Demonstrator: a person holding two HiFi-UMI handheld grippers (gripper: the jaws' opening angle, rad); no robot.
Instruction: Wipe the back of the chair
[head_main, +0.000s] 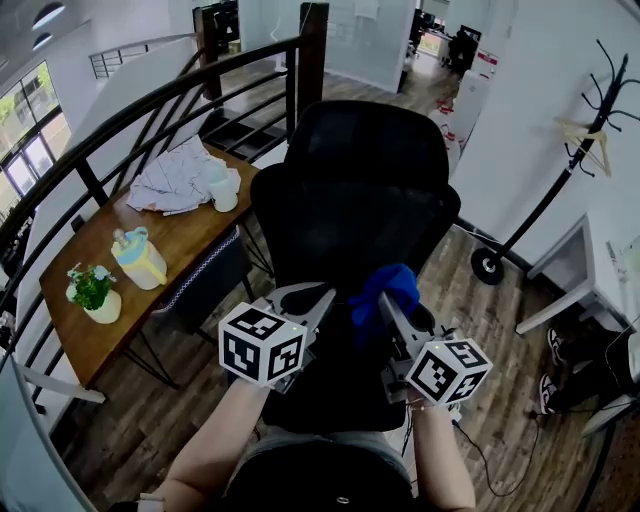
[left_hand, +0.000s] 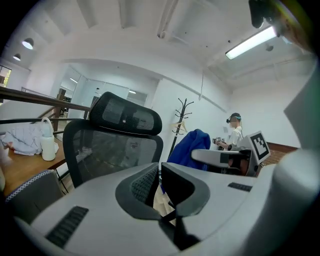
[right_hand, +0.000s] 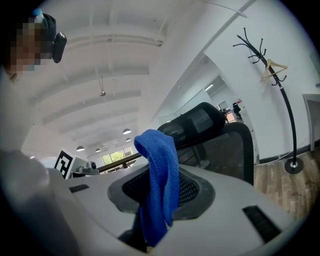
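Faces the mesh back of a black office chair (head_main: 350, 225), headrest (head_main: 365, 140) on top, standing on the plank floor (head_main: 475, 300) just off the right long edge of a wooden worktop (head_main: 185, 245). Holds a blue cloth (head_main: 385, 288) up before the lower part of that backrest, pinched in the right gripper (head_main: 386, 312): jaws clamped tight on the fold, one end standing up above the pads, the rest hanging below. Contact with the mesh: cannot tell. Carries the left gripper (head_main: 312, 298) just beside the cloth, on its left, jaws drawn together to a thin slit with nothing in it, aimed at the same backrest.

On the worktop, toward the far end, a crumpled pale garment (head_main: 178, 175) with a white mug (head_main: 222, 190) just beside it at the right edge. Nearer the left edge, a yellow-and-blue jug (head_main: 138, 258) and, just beside that, a potted plant (head_main: 92, 290) in a white pot. Under the right edge, a grey padded seat (head_main: 205, 275). Behind the worktop, a dark curved railing (head_main: 130, 105). Well apart on the right, against the white wall, a black coat stand (head_main: 488, 264) with a wooden hanger (head_main: 583, 133). Far off in the left gripper view, past the right gripper, a person (left_hand: 234, 132).
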